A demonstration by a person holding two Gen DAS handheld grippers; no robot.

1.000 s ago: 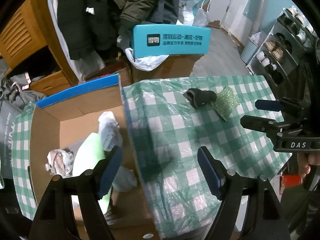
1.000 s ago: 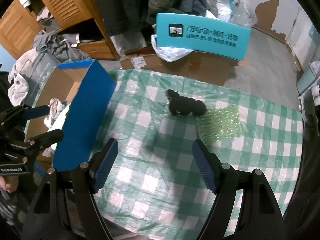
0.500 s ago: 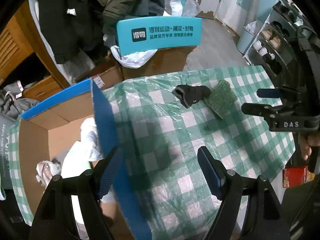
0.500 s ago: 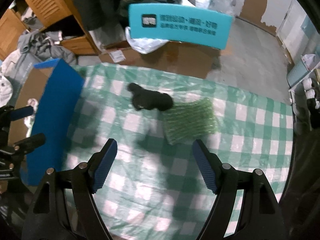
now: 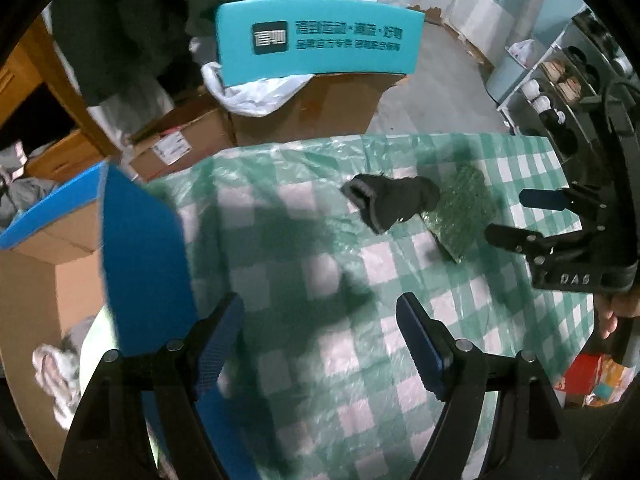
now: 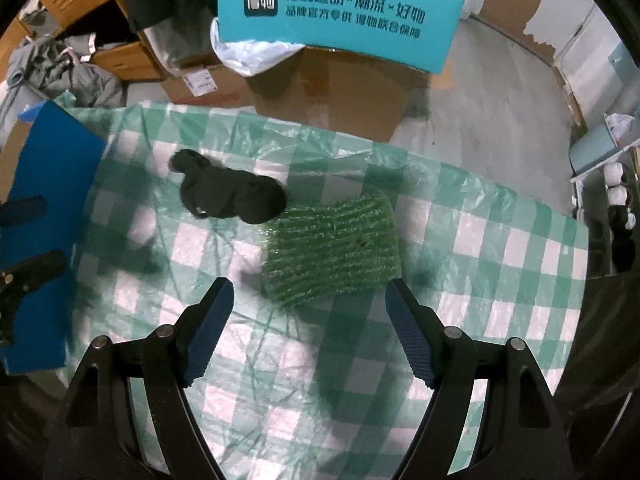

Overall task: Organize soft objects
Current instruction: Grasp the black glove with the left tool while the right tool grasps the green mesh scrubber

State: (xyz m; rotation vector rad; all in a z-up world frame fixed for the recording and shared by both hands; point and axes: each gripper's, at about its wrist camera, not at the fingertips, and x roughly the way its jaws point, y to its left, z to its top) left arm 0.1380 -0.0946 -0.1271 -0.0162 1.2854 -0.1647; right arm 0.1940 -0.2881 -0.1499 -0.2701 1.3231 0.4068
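On the checked cloth: black glove [image 6: 230,196] and green pad [image 6: 332,250] now nearer.
Left gripper [image 5: 320,344]: jaws apart, empty.
Right gripper [image 6: 308,328]: apart, empty, lowered toward pad.

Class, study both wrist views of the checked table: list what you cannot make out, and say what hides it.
- Left wrist view: contents of the blue-flapped cardboard box, screened by its raised flap and blurred.
- Both views: where the black knitted bundle meets the green bubble-wrap pad, overlap or mere contact unclear.
- Left wrist view: items on the grey shelf rack, too small.
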